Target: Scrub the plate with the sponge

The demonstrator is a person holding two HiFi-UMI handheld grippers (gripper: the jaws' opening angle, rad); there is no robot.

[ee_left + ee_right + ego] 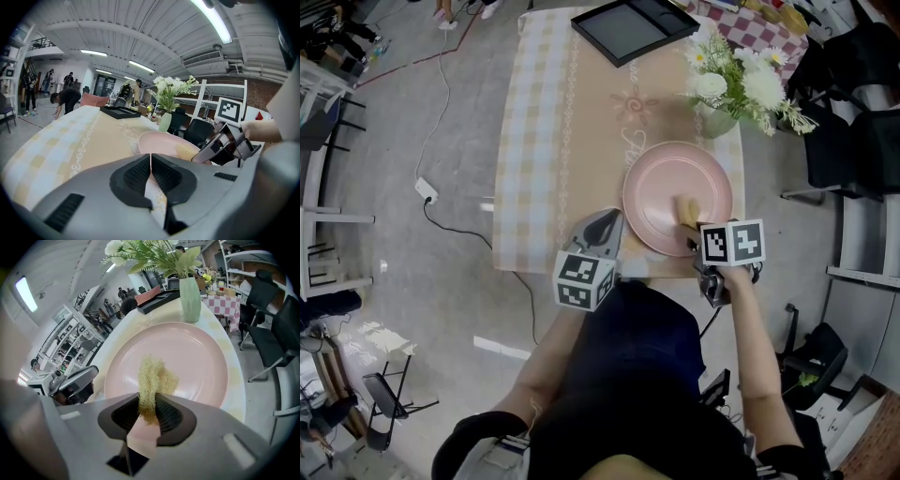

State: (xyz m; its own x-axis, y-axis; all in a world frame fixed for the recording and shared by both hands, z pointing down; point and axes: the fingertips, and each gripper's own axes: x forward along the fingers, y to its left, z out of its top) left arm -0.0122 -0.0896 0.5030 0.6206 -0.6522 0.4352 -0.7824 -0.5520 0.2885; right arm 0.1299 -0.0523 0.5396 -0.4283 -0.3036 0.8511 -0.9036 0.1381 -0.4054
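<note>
Plate (661,187) | sponge (152,376) pinched by right tool (148,409) | vase (717,121) behind | tray (630,28) beyond

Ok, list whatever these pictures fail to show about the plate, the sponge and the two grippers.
- Head view: the right gripper's jaws, hidden under its own marker cube.
- Right gripper view: whether the sponge presses on the plate; the sponge covers its own underside.
- Left gripper view: the plate's near rim, behind the left gripper's body.
- Any view: dirt on the plate, too fine to see.
</note>
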